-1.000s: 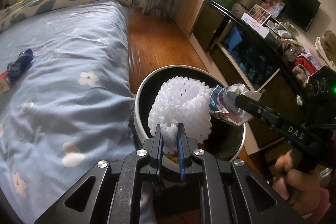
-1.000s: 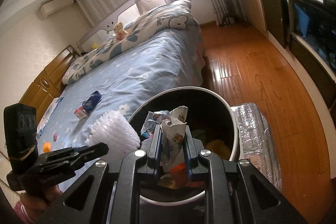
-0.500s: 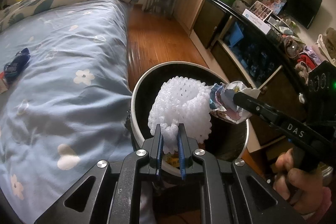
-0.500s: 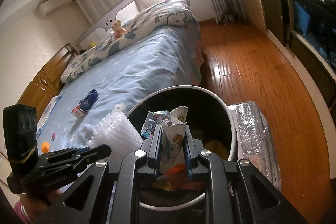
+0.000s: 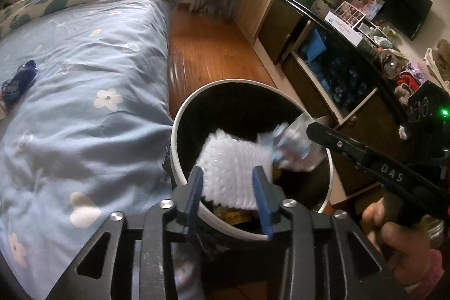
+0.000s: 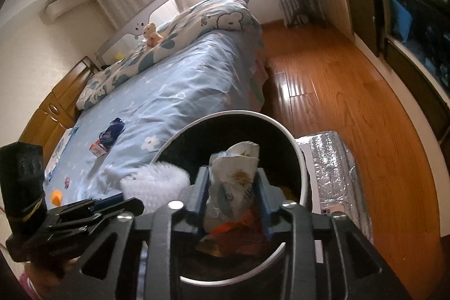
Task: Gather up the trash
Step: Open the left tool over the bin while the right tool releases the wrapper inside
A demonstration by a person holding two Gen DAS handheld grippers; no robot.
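White foam net, featherlight and springy, and a crumpled wrapper seem, through blur, to drop over the bin; left gripper and right gripper have just spread, releasing both.

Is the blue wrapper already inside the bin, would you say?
No, the blue wrapper lies on the bed, outside the bin.

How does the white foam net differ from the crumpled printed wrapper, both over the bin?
The white foam net is plain white with an open mesh; the crumpled printed wrapper is smooth and carries coloured print. The net sits between the fingers of the left tool, the wrapper between those of the right tool. The net looks wider, the wrapper taller. Both are blurred over the white-rimmed bin, as both tools' jaws have just been opening.
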